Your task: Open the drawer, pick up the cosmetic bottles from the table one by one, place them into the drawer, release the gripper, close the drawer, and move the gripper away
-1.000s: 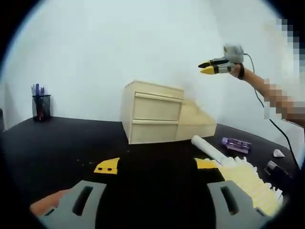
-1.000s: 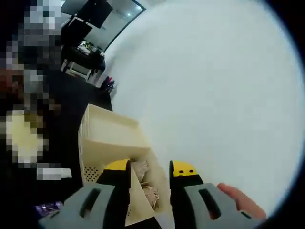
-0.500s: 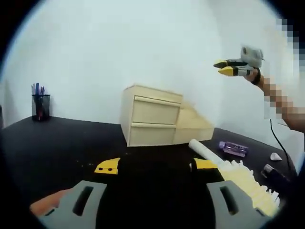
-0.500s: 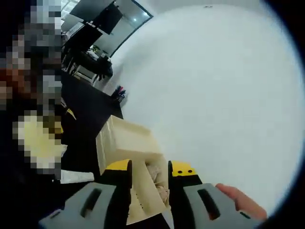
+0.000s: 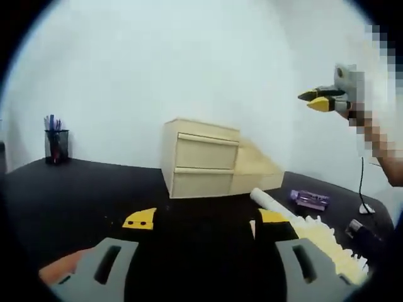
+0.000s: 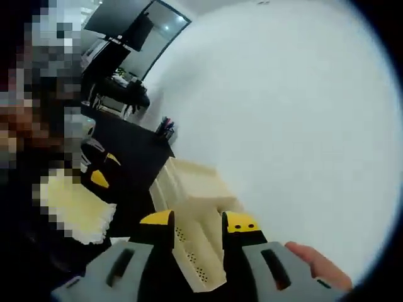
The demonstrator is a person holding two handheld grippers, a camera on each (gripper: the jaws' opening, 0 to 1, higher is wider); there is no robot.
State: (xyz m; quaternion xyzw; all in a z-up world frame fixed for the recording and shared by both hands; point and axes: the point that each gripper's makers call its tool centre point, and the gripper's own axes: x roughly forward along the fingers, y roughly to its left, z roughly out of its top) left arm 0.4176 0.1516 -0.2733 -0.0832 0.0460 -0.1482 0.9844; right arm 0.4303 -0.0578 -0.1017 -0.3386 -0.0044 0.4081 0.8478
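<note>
A cream cabinet (image 5: 201,160) with two drawers, both shut, stands on the black table (image 5: 75,189). To its right a purple cosmetic bottle (image 5: 312,199) lies on the table. My left gripper (image 5: 205,218) hovers low over the table in front of the cabinet, jaws wide open and empty. My right gripper (image 5: 321,99) is held high in the air at the upper right, far above the bottle. In the right gripper view, my right gripper (image 6: 197,221) looks down on the cabinet (image 6: 195,185) with a narrow gap between its jaws and nothing in it.
A cream side basket (image 5: 258,168) adjoins the cabinet's right side. A white-handled yellow duster (image 5: 318,236) lies beside my left gripper's right jaw. A black pen holder (image 5: 55,145) stands far left. A dark object (image 5: 362,231) and a cable (image 5: 362,182) sit at the right edge.
My right gripper has drifted right and slightly lower in the air, away from the cabinet, and its view has swung so the cabinet looks farther. My left gripper has barely moved.
</note>
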